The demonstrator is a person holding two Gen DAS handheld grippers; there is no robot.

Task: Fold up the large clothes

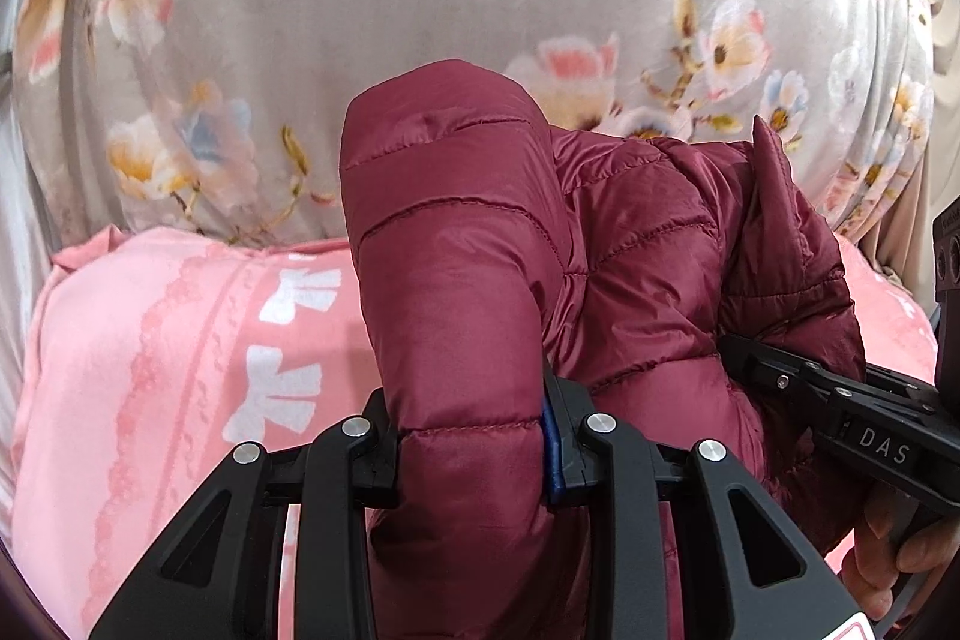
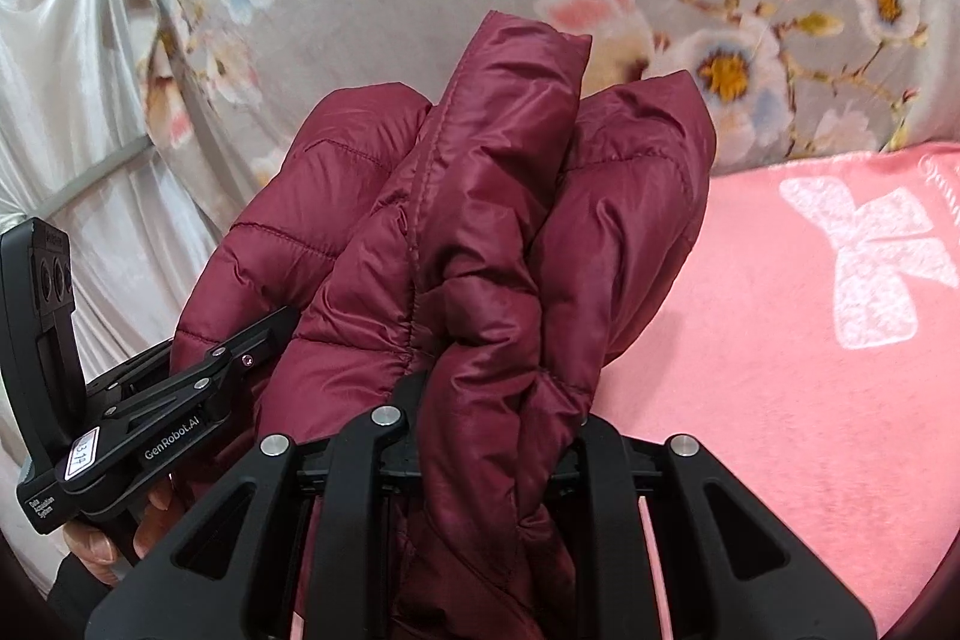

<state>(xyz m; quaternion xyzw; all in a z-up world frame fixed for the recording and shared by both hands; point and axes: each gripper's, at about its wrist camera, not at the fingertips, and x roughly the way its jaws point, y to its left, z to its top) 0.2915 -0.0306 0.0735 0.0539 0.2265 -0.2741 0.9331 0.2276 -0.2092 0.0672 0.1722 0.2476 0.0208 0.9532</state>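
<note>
Both grippers, left [image 1: 471,454] and right [image 2: 489,436], side by side, angled downward, fingers clamped on maroon puffer jacket [image 1: 630,250].

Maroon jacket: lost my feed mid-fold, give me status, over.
Left gripper shut on maroon puffer jacket. Right gripper shut on bunched jacket edge. Jacket held over pink blanket. Nothing in the way.

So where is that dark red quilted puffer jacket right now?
The dark red quilted puffer jacket is bunched mid-frame in both wrist views, clamped by the left gripper and right gripper, above the pink towel.
</note>
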